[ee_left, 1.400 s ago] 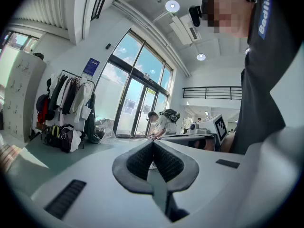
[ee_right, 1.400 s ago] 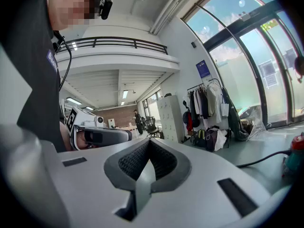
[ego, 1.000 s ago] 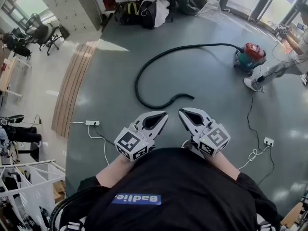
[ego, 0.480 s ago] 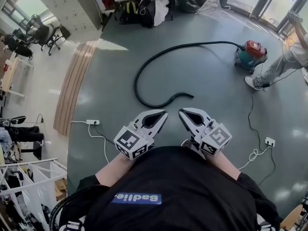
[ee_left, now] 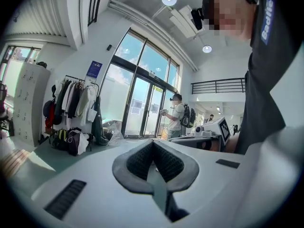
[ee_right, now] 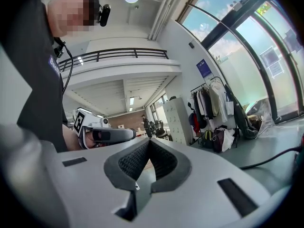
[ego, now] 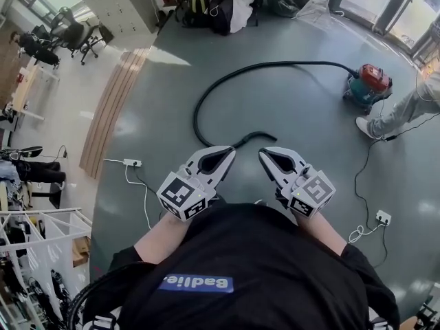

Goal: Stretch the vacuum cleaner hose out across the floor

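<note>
Closer now, the free end of the looped hose point(ego: 196, 112) lies on the floor just ahead of the left gripper point(ego: 227, 150) and right gripper point(ego: 265, 154), fingers closed and empty; judging this the approach, next they must open and reach down.

Grey floor point(ego: 295, 115) bears curled black hose point(ego: 195, 115), vacuum cleaner point(ego: 369, 86) and white power strip point(ego: 132, 162).

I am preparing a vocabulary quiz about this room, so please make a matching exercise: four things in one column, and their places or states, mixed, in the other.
1 hose
2 vacuum cleaner
3 left tongs
4 office chairs

A shut, holding nothing
B far right, beside a person's shoe
C upper left corner of the head view
D lying in a curve on the floor

Pairs: 1-D, 2-B, 3-A, 4-C
</note>
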Motion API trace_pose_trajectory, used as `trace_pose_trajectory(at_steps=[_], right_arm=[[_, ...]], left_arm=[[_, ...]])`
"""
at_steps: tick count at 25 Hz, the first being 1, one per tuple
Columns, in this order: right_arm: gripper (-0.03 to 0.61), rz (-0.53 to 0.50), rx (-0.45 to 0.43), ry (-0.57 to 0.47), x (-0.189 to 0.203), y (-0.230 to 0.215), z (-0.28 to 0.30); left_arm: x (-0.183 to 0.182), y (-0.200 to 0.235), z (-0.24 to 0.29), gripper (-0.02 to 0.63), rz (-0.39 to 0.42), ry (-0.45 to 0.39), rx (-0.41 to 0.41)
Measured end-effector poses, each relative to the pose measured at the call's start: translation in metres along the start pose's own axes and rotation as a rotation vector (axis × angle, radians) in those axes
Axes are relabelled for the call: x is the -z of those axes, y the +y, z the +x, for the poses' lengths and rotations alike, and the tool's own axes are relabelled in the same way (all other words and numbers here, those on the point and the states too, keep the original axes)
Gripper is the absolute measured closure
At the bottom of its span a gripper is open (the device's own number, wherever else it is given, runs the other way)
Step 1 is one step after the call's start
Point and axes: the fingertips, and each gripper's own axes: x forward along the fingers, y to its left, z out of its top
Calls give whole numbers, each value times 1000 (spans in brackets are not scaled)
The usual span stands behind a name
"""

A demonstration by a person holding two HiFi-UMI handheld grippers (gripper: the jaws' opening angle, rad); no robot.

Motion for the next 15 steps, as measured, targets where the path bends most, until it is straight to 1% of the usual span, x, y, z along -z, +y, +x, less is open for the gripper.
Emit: trace_pose_trajectory(at_steps=[5,8,11,15], right_arm=[[583,7,7,17,-1,-20,12],[583,8,14,48,1,-30,35],[583,-1,33,73,-2,-43,74],[583,4,68,93,-8,-63,140]], left_arm=[[-8,30,7,604,3,-16,-29],[-13,60,9,604,-1,-28,-27],[-17,104,8,604,-14,-34,-9],[-26,177,11,604,-21,-40,29]])
